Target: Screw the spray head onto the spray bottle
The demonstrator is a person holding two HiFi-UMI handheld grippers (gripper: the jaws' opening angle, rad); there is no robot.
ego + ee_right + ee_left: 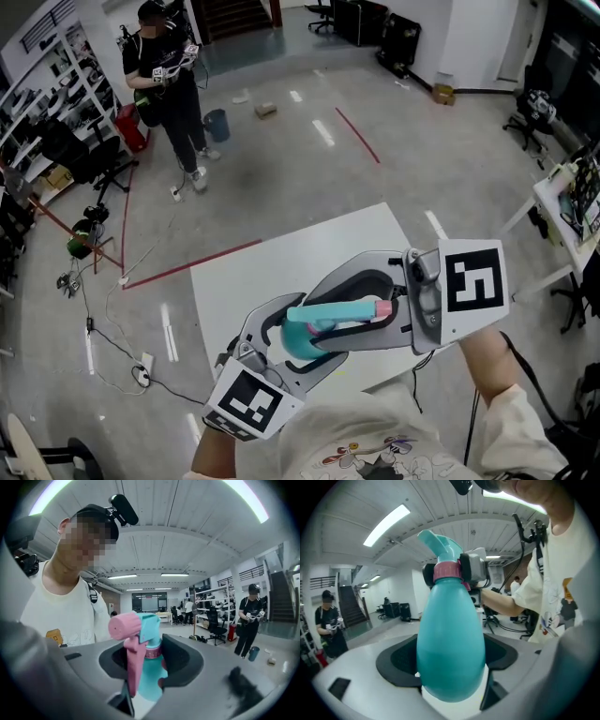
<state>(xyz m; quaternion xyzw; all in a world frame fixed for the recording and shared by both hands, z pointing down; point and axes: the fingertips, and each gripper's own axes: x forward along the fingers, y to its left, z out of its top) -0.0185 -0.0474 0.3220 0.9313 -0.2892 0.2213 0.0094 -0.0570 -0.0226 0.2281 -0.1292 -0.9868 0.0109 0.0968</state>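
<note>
With your left gripper (451, 667) clamped on the teal pear-shaped plastic spray bottle (450, 634) and your right gripper (147, 660) closed on the pink-and-teal plastic spray head (136, 630) between its jaws, a tilted twist could cross-thread the pink collar (152, 652), or the smooth bottle could spin in your left jaws.

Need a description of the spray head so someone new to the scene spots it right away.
Above the white table, the left gripper and right gripper hold a teal bottle between them. The spray head caps the bottle's neck, between the right gripper's jaws. It alone carries pink: nozzle, trigger, collar.
</note>
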